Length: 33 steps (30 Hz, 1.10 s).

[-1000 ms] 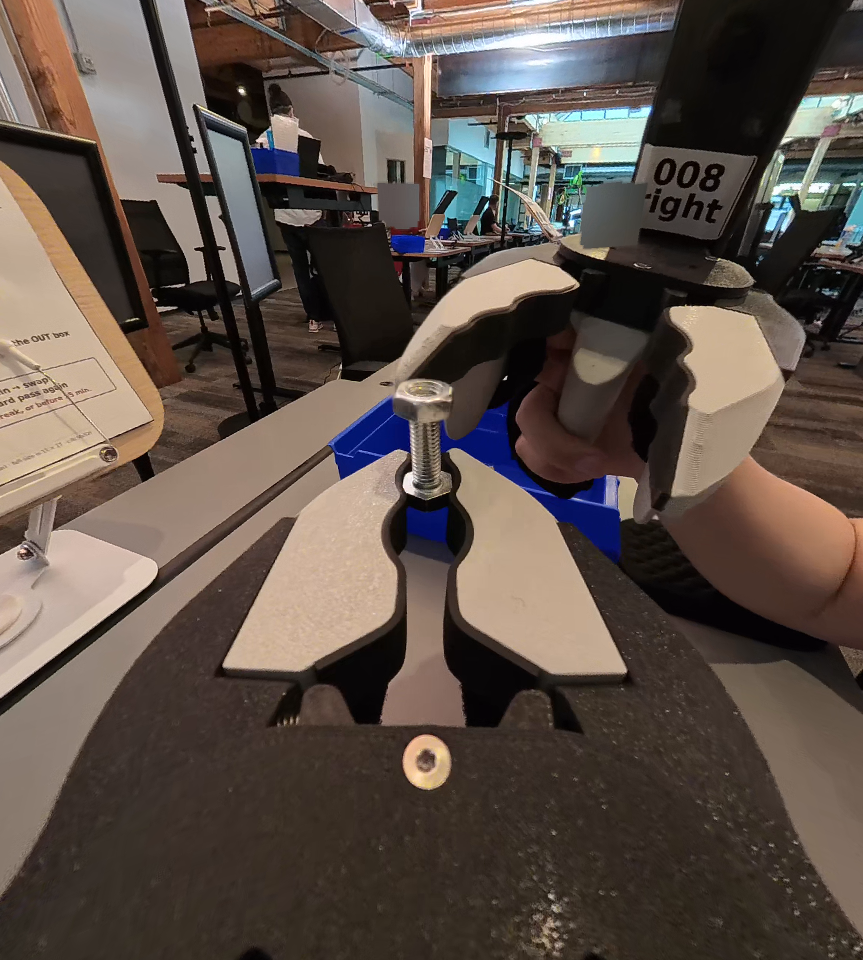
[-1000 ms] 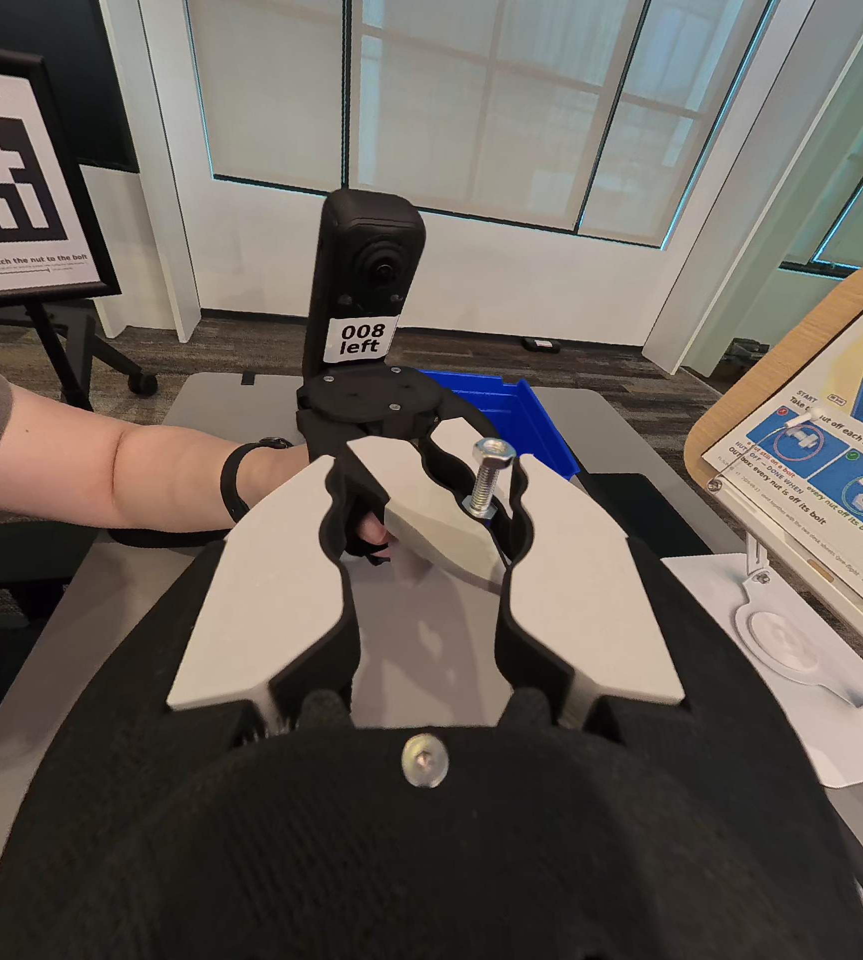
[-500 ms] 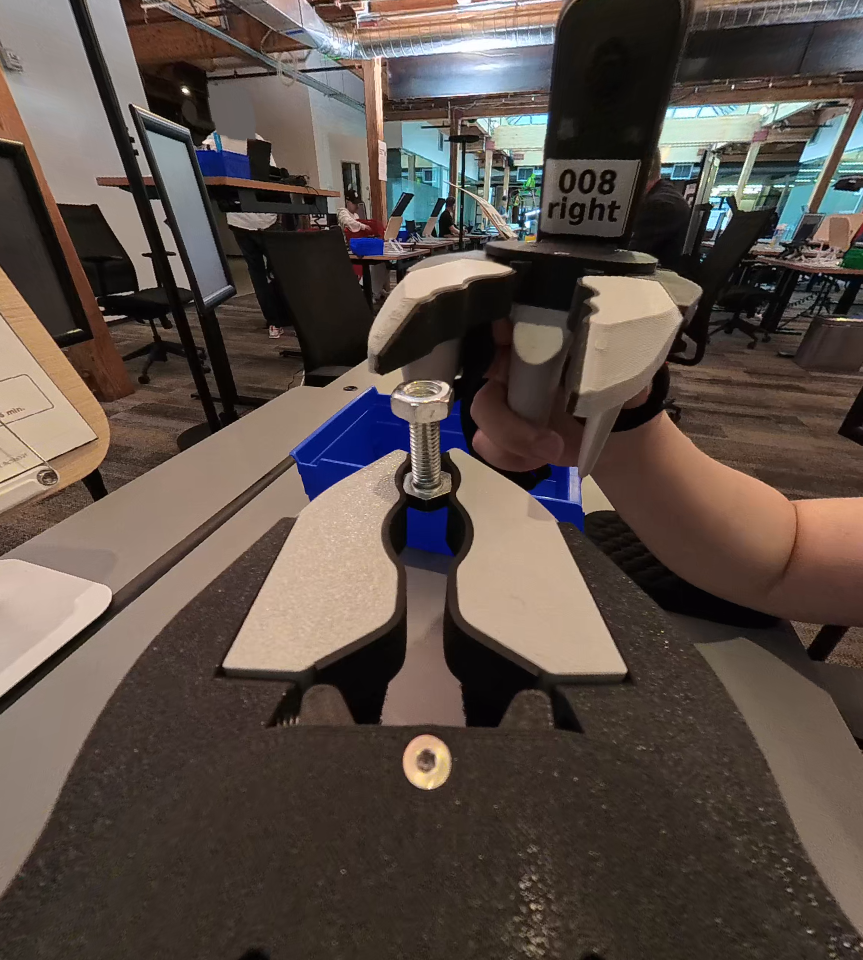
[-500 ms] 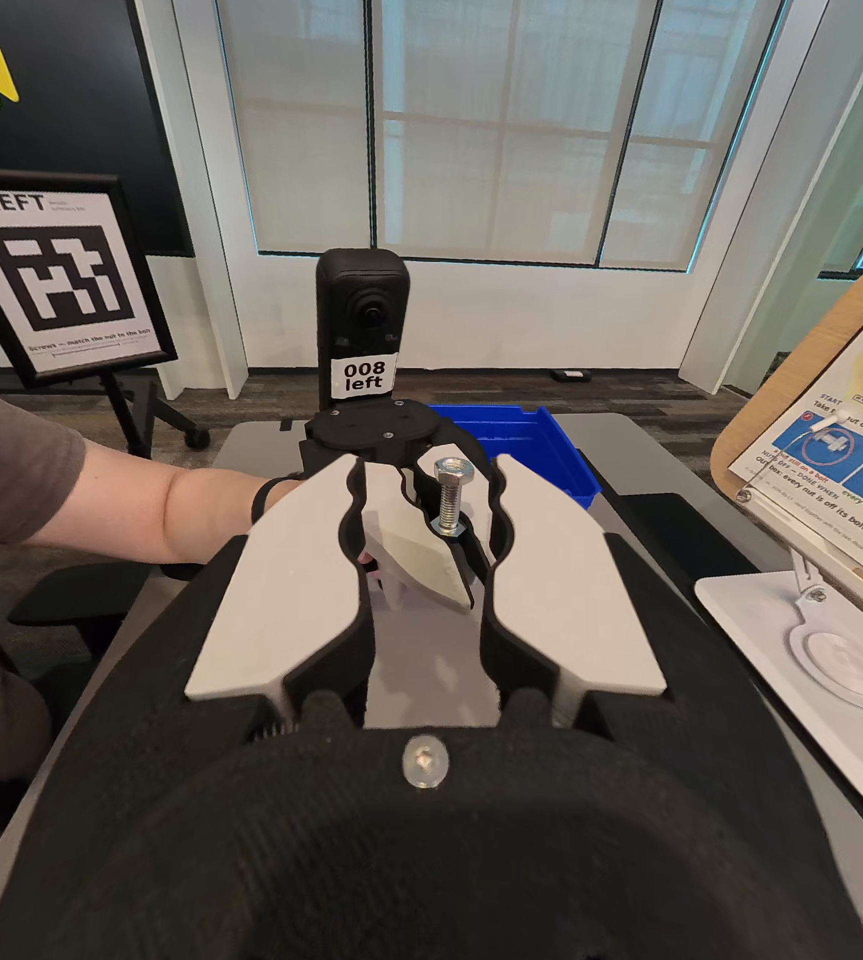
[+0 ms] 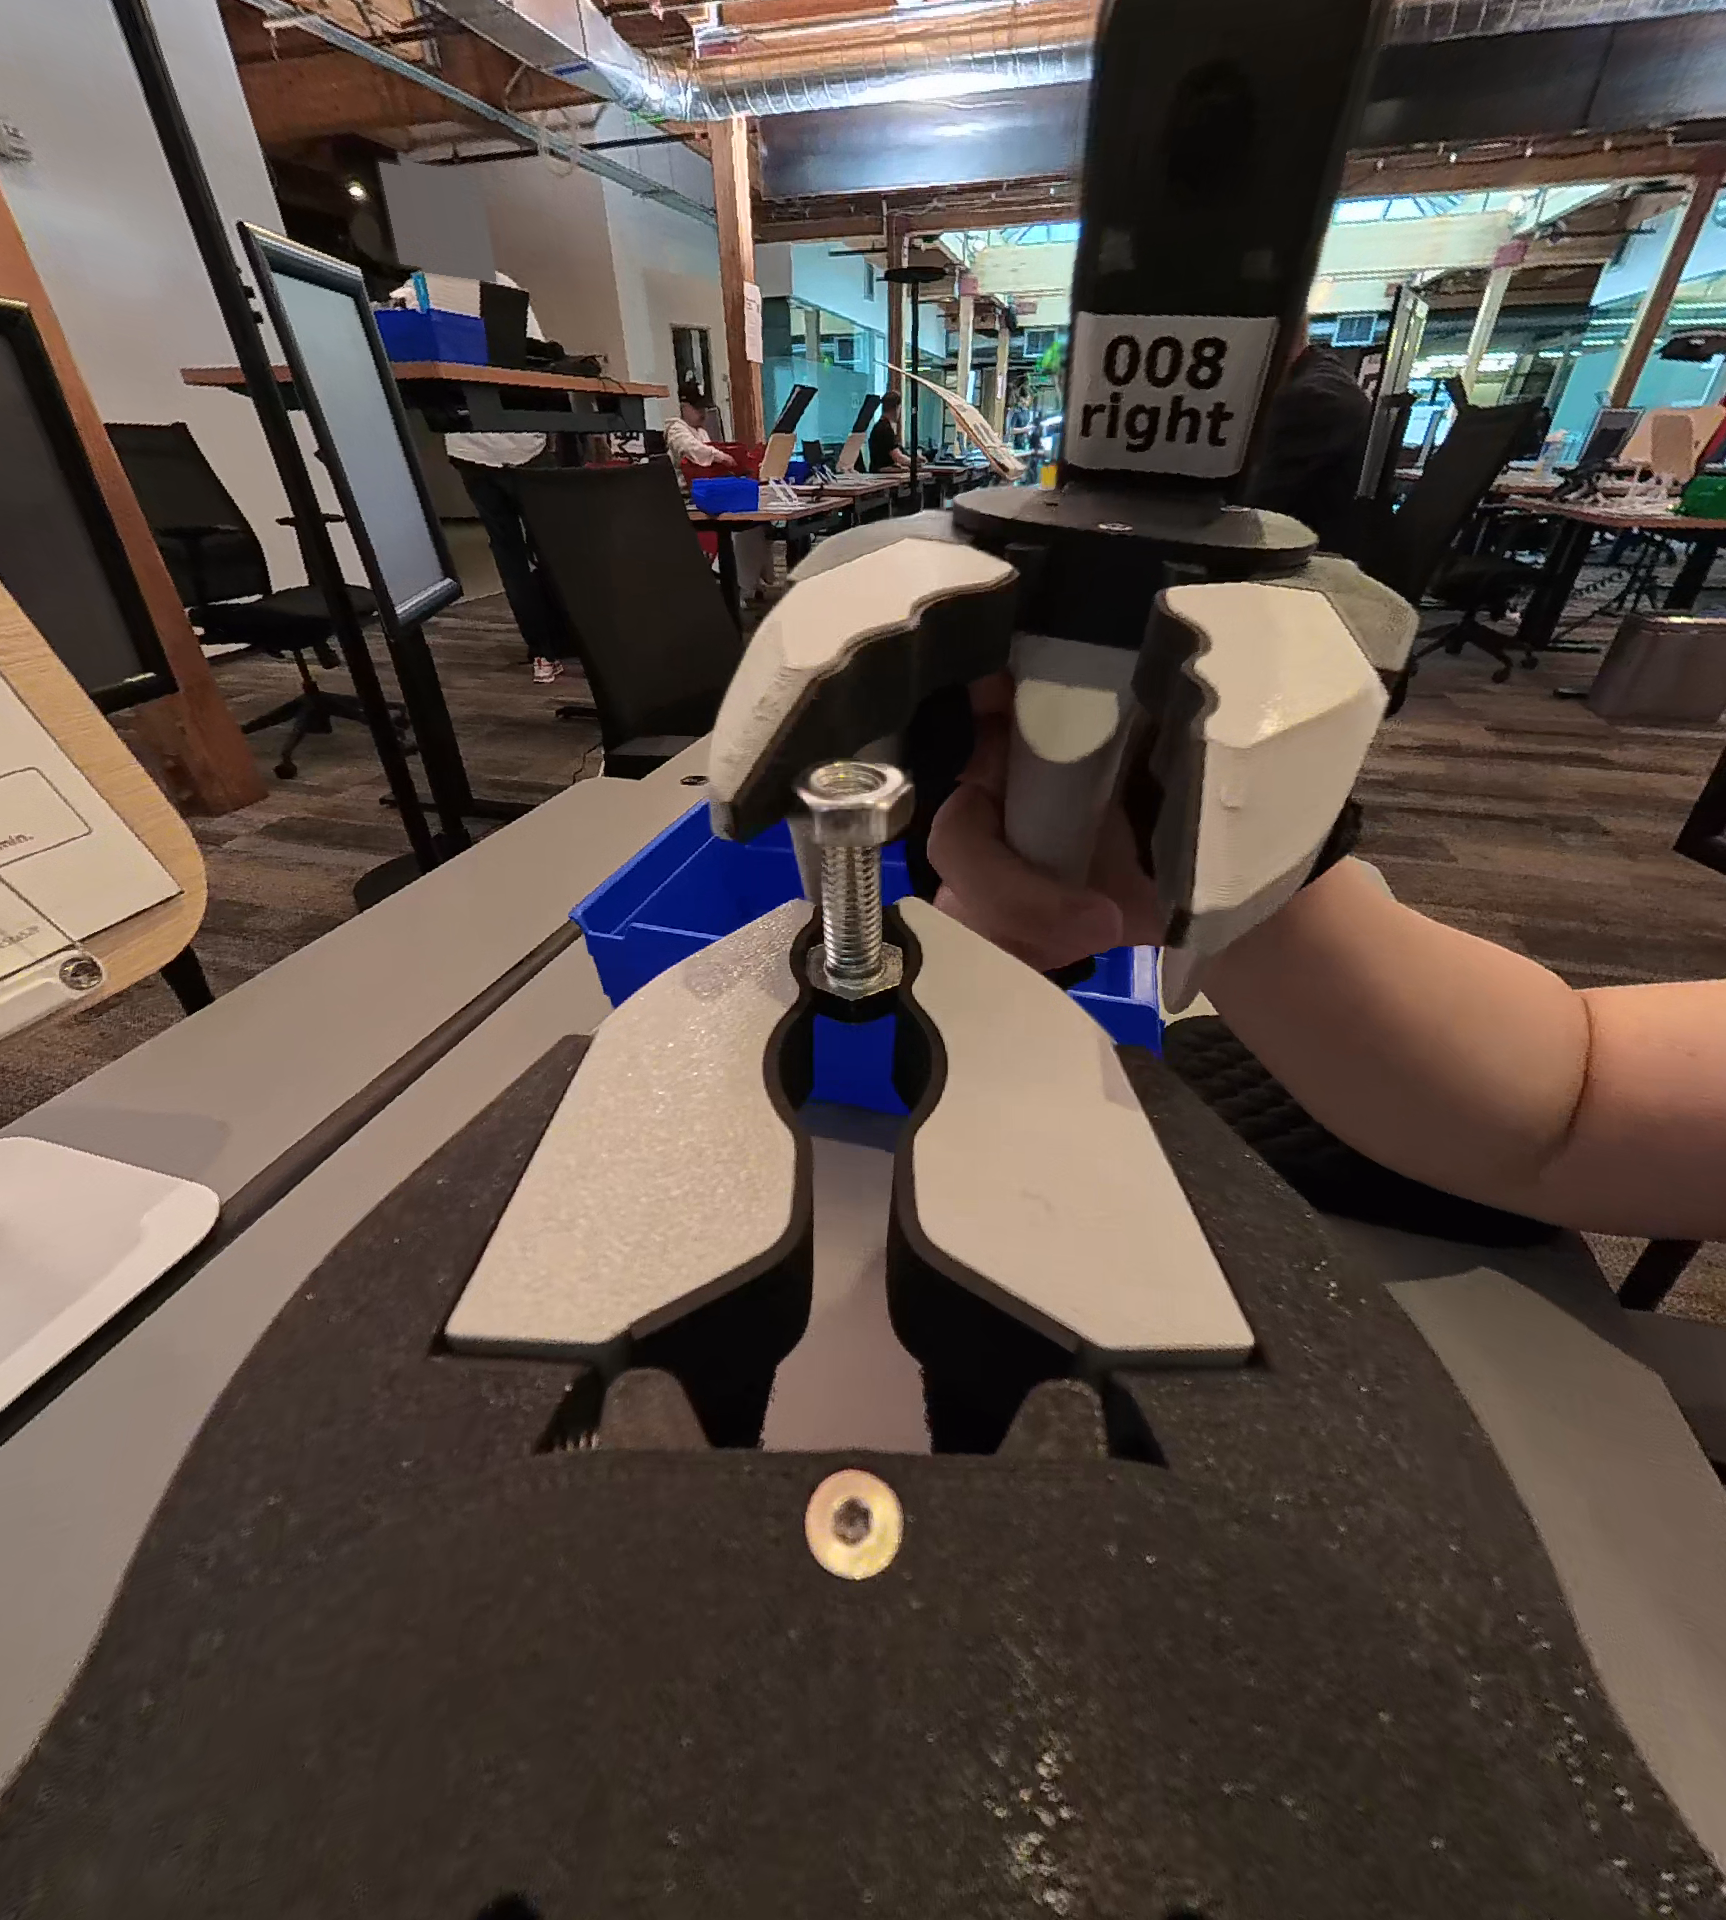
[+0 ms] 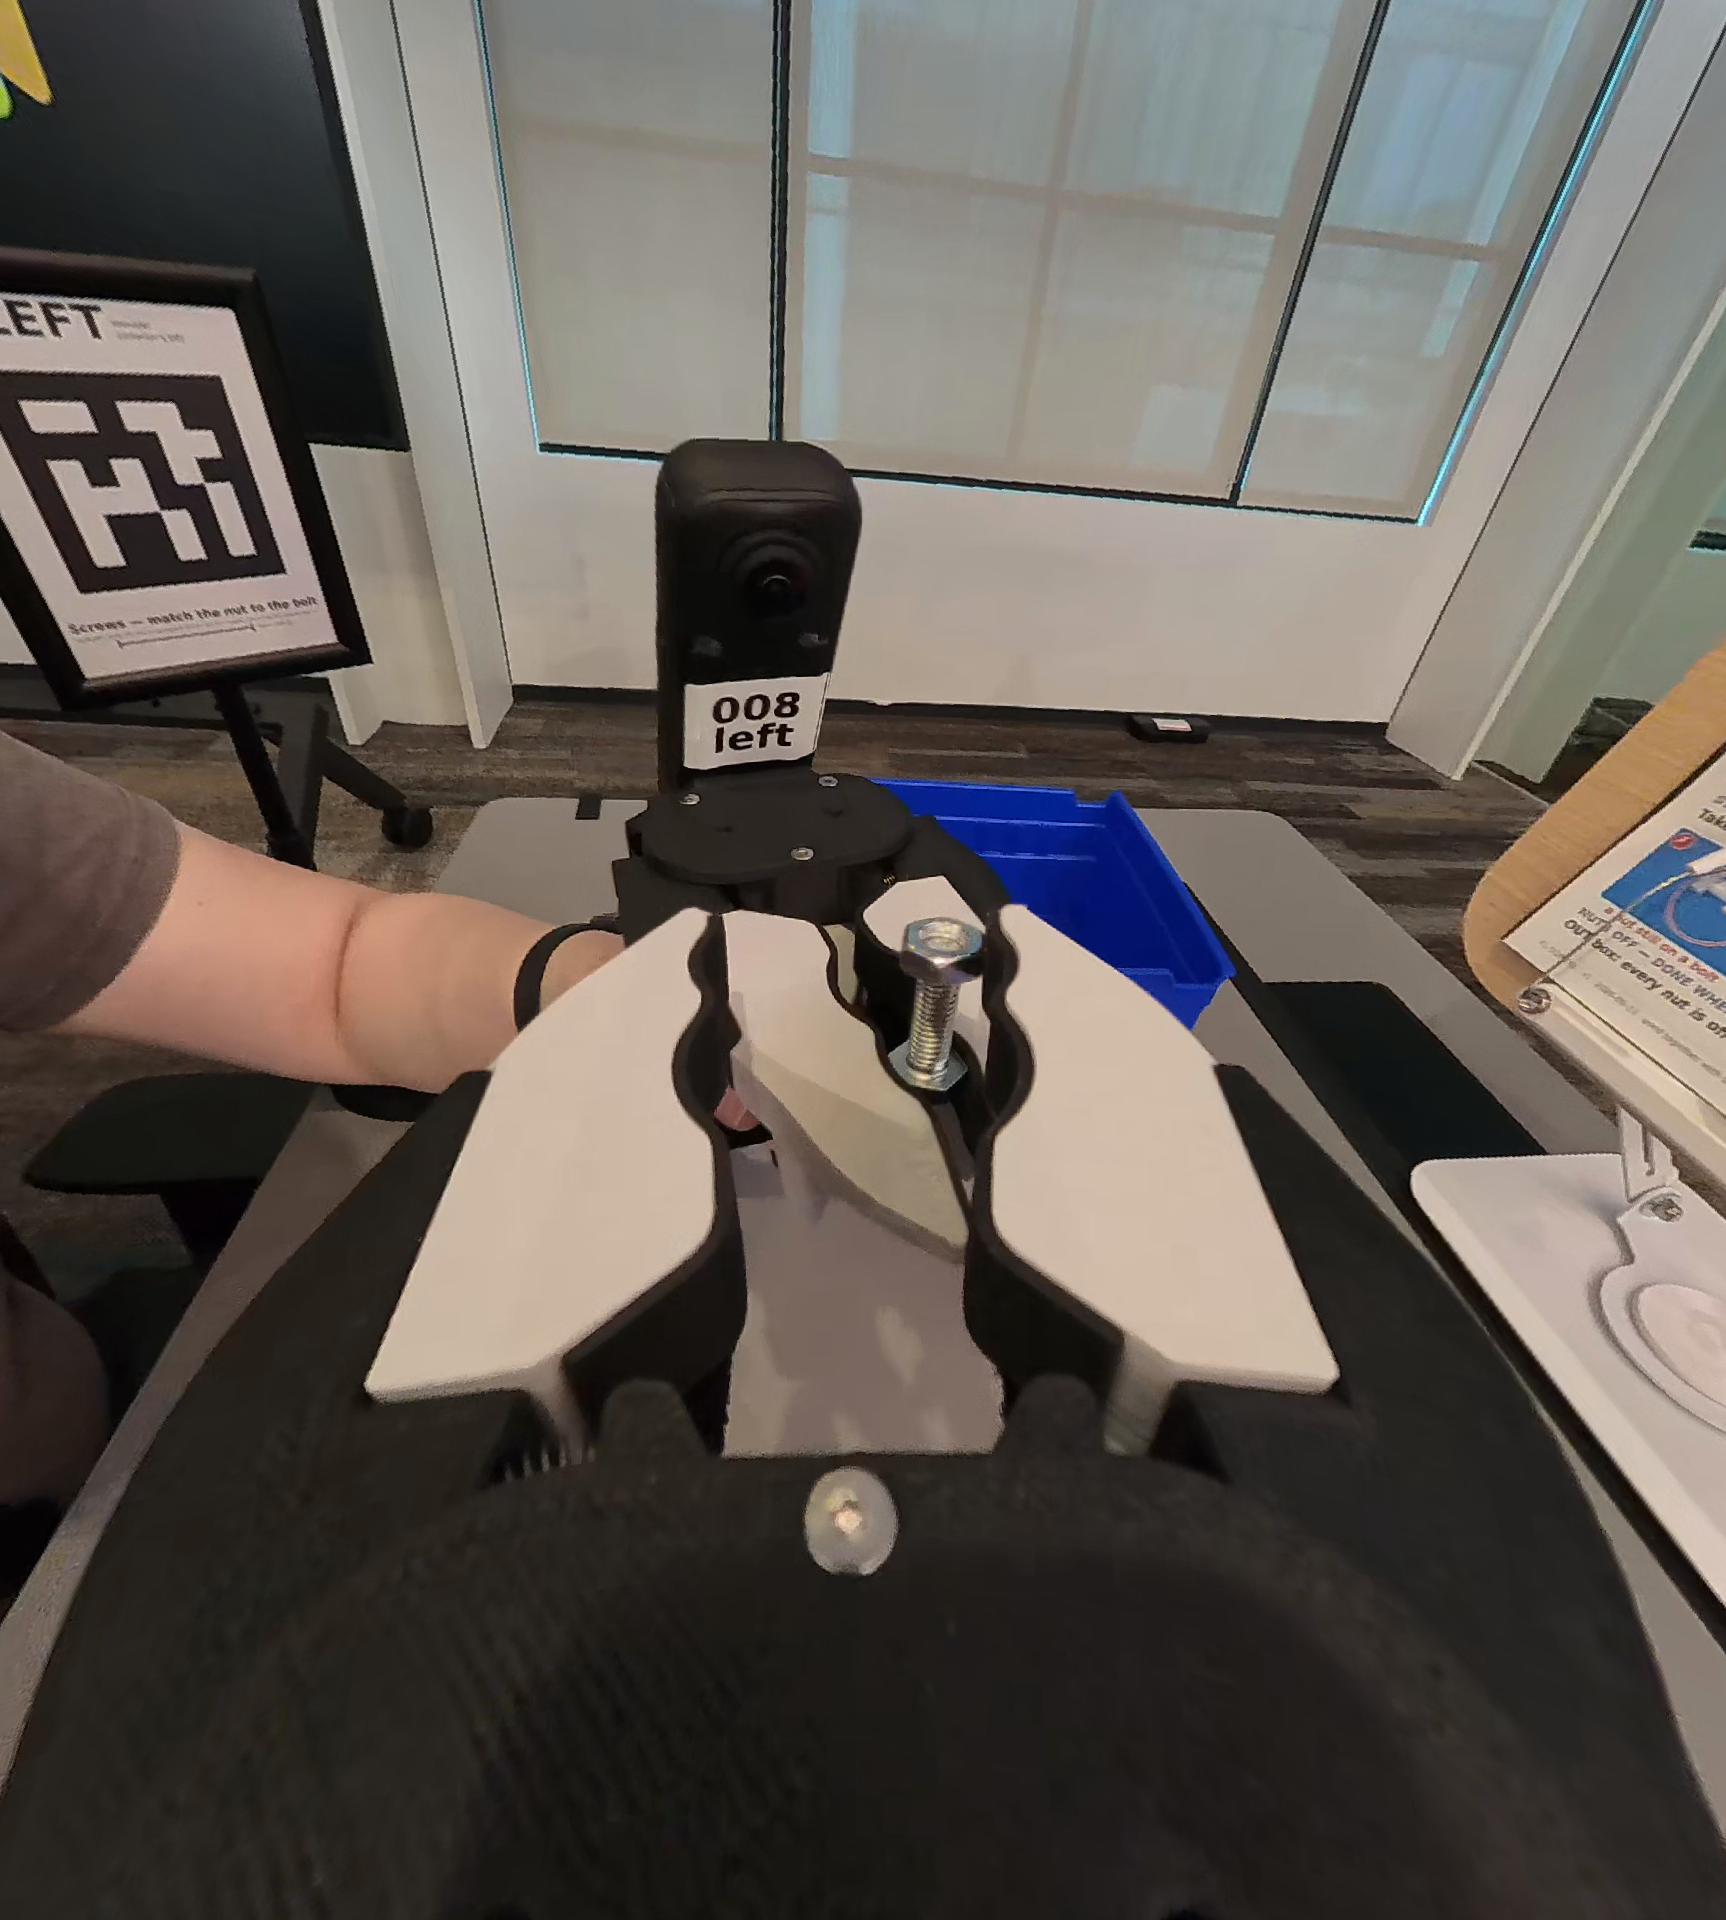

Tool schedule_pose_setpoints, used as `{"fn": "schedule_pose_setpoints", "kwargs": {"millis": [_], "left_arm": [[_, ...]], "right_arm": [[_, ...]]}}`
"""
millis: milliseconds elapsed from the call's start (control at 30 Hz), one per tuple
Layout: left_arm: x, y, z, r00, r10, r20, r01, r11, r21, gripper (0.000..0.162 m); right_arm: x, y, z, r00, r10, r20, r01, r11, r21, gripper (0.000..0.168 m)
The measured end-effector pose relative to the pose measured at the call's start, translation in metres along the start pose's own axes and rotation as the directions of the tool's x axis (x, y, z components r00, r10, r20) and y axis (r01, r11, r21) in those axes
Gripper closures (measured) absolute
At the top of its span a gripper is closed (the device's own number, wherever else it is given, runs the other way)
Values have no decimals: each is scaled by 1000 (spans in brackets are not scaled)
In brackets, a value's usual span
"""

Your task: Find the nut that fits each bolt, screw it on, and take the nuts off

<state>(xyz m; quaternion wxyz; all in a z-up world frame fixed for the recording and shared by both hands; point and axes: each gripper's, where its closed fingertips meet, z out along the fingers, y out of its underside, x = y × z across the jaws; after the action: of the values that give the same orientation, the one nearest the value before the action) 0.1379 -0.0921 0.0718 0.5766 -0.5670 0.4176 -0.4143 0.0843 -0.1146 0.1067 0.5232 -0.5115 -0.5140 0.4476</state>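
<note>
**Nut at the thread's end, ready to come off**

We work over a grey table [image 6: 1285, 862], with a blue bin [image 6: 1067, 873] behind our grippers and a white stand base [image 6: 1565, 1299] to one side. Our left gripper [image 5: 854, 971] is clamped shut on the head of an upright bolt [image 5: 851, 914], held low between its fingertips with the thread pointing up. Our right gripper [image 6: 843, 997] stands spread wide, gripping nothing; one of its fingers [image 5: 838, 696] sits just beside the nut [image 5: 854, 795], which perches at the very top of the thread.

We judge that the nut is nearly unscrewed. The risk from here is that it drops free: with so little thread apparently engaged, a nudge from the nearby finger could tip it off before we close on it, and it might roll across the table or off the edge instead of landing in the bin. Closing off-centre could also push the bolt askew in the left grip.
</note>
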Motion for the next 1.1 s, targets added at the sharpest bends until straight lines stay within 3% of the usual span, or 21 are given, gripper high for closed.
{"fn": "schedule_pose_setpoints", "kwargs": {"millis": [1100], "left_arm": [[-13,1,-5,998,-51,33,51,999,8,153]], "right_arm": [[10,1,-4,997,-37,-73,35,999,-28,117]]}}
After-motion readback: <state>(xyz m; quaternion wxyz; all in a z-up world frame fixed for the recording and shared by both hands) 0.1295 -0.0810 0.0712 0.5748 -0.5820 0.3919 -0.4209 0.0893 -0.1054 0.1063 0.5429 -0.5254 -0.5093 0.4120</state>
